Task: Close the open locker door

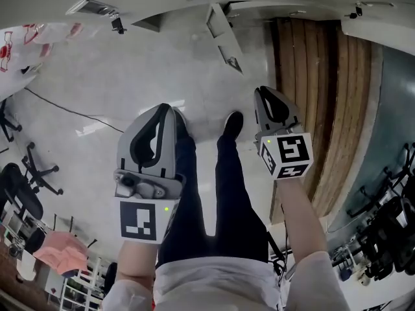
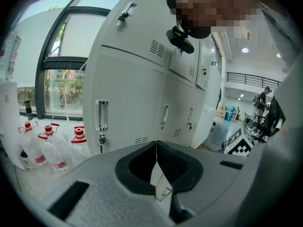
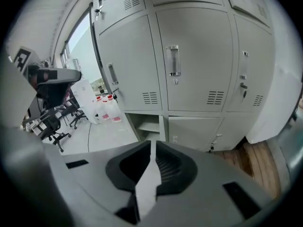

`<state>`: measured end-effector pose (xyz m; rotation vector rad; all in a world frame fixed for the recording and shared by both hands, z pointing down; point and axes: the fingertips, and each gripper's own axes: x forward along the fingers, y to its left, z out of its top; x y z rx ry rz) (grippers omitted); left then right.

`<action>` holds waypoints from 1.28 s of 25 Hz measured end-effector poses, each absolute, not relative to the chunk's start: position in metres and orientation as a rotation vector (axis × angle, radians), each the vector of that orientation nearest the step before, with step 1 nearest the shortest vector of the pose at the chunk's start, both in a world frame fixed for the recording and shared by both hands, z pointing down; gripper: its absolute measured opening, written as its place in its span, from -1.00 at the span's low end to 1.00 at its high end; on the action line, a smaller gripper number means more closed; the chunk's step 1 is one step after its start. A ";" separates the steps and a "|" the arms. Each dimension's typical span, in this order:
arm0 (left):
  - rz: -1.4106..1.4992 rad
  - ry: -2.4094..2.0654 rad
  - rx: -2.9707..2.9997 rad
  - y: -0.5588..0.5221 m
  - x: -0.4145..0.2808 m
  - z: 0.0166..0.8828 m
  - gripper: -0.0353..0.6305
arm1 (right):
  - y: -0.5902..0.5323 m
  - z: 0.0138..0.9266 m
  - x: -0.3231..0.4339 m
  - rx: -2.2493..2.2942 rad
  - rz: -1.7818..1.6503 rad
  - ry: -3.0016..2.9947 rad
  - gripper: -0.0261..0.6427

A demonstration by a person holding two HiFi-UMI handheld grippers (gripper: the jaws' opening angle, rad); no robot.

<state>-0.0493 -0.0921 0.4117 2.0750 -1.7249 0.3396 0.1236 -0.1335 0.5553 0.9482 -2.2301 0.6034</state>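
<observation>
A bank of pale grey lockers [image 3: 199,65] stands ahead of me. One locker door [image 1: 224,34] swings out from the row; in the left gripper view this open door [image 2: 209,105] juts toward me, and in the right gripper view it is a pale panel [image 3: 280,103] at the right edge. A low compartment [image 3: 147,124] with a shelf also stands open. My left gripper [image 1: 165,110] and right gripper [image 1: 264,93] hang over the floor, well short of the lockers. Both are shut with nothing in them, the jaws meeting at the left gripper [image 2: 155,145] and the right gripper [image 3: 152,148].
A person's dark-trousered legs [image 1: 227,193] stand between the grippers. Wooden flooring [image 1: 327,96] runs along the right. Office chairs [image 1: 35,167] and a black cable [image 1: 65,109] lie on the left. Red-capped plastic bottles [image 2: 45,143] sit by the window beside the lockers.
</observation>
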 end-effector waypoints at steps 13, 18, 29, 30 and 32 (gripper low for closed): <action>0.386 -1.688 2.064 -0.084 -0.052 0.433 -0.86 | -0.128 0.645 0.132 0.848 0.676 -2.087 -0.27; 0.391 -1.684 2.072 -0.086 -0.055 0.436 -0.86 | -0.133 0.670 0.137 0.837 0.651 -2.041 -0.26; 0.421 -1.681 2.084 -0.087 -0.054 0.440 -0.86 | -0.134 0.707 0.124 0.727 0.593 -1.981 -0.26; 0.425 -1.678 2.085 -0.086 -0.054 0.441 -0.86 | -0.133 0.709 0.122 0.723 0.588 -1.978 -0.26; 0.427 -1.675 2.087 -0.084 -0.055 0.441 -0.86 | -0.133 0.710 0.119 0.717 0.578 -1.976 -0.26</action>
